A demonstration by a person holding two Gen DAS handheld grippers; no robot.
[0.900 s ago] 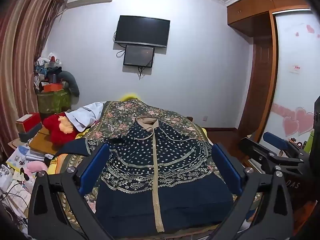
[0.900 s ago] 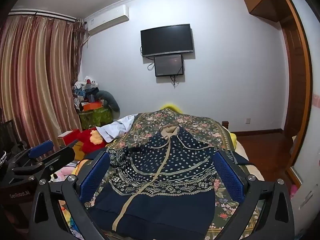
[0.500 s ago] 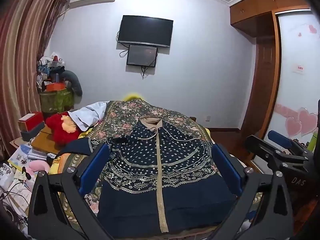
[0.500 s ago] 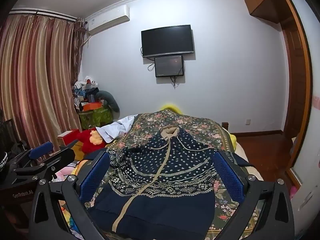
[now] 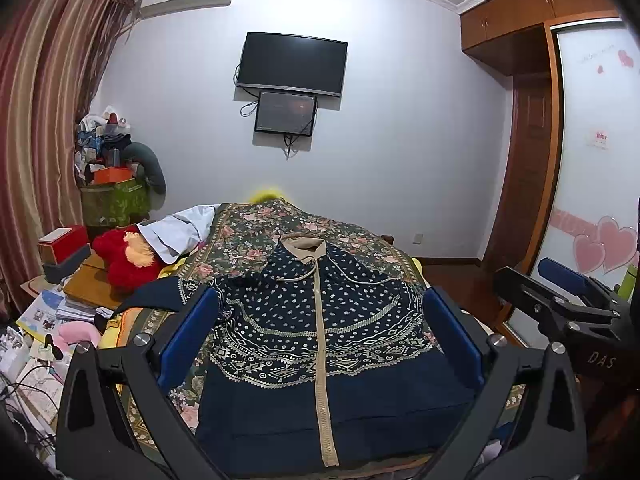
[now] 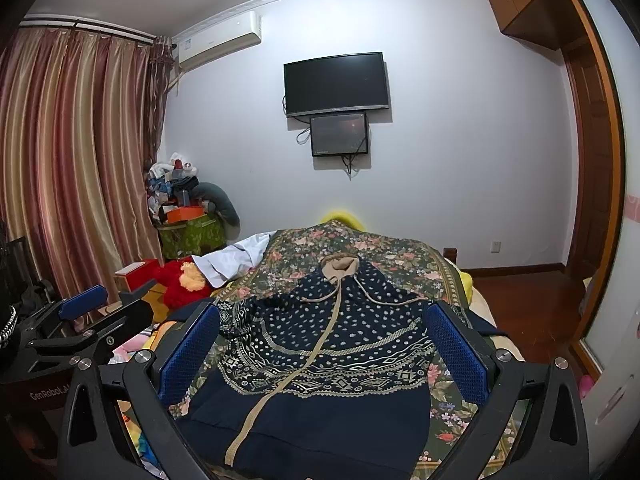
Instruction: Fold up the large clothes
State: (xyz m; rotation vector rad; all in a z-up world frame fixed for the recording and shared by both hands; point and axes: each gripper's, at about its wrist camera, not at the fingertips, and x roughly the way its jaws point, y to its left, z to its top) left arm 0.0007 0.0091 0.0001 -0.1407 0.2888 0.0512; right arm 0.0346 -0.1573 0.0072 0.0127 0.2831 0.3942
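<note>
A navy hooded jacket (image 5: 320, 340) with white dots, patterned bands and a beige zip strip lies flat, front up, on the bed's floral cover (image 5: 248, 248); it also shows in the right wrist view (image 6: 328, 360). Its hood points to the far wall, its hem is nearest me, and one sleeve (image 5: 160, 294) stretches left. My left gripper (image 5: 320, 336) is open and empty, held above the hem. My right gripper (image 6: 322, 350) is open and empty, beside it; it also shows in the left wrist view (image 5: 560, 292).
A red plush toy (image 5: 124, 256) and white cloth (image 5: 176, 232) lie at the bed's left. Books and boxes (image 5: 60, 280) crowd the left floor. A wardrobe (image 5: 592, 200) stands right. A TV (image 5: 290, 64) hangs on the far wall.
Both grippers tilted and shifted slightly; the jacket sits a little lower and more centred in the left wrist view. The jacket itself has not moved.
</note>
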